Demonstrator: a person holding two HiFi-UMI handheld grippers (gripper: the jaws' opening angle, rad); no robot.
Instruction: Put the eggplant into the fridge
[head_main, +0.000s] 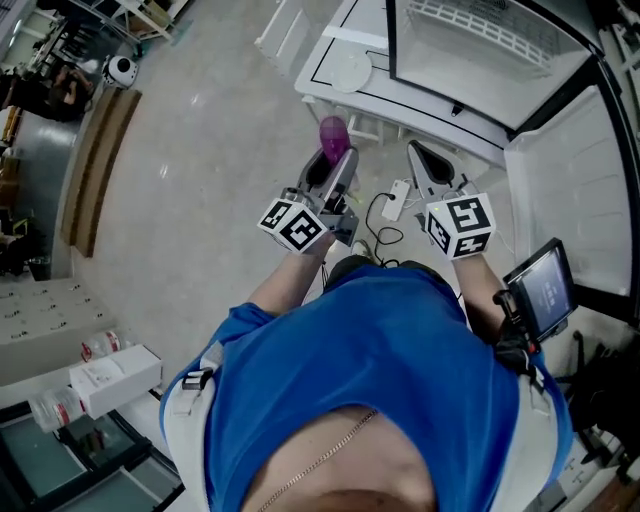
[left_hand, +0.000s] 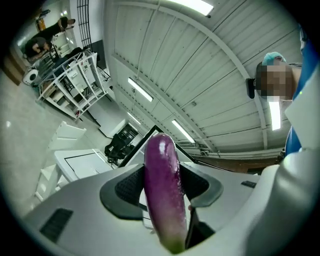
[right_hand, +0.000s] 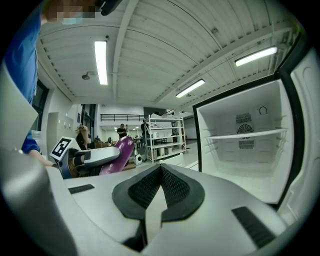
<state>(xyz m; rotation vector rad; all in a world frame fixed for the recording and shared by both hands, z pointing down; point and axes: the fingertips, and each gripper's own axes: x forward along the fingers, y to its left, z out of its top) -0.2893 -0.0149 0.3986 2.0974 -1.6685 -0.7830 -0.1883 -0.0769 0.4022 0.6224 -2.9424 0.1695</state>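
Observation:
My left gripper (head_main: 333, 165) is shut on a purple eggplant (head_main: 333, 137), which sticks up past the jaws. In the left gripper view the eggplant (left_hand: 163, 190) stands between the two dark pads (left_hand: 129, 186), its greenish stem end near the camera. My right gripper (head_main: 430, 165) is shut with nothing in it; its pads (right_hand: 150, 187) meet in the right gripper view. The white fridge (head_main: 470, 70) stands open ahead, its door (head_main: 575, 200) swung out at the right. Its interior (right_hand: 242, 145) shows a bare shelf. The eggplant (right_hand: 117, 155) is also visible at the left of the right gripper view.
A white charger and cable (head_main: 392, 205) lie on the floor between the grippers. A white box and cans (head_main: 105, 380) sit at the lower left. A device with a screen (head_main: 545, 290) hangs at the right. Metal shelving (right_hand: 162, 137) stands far back in the room.

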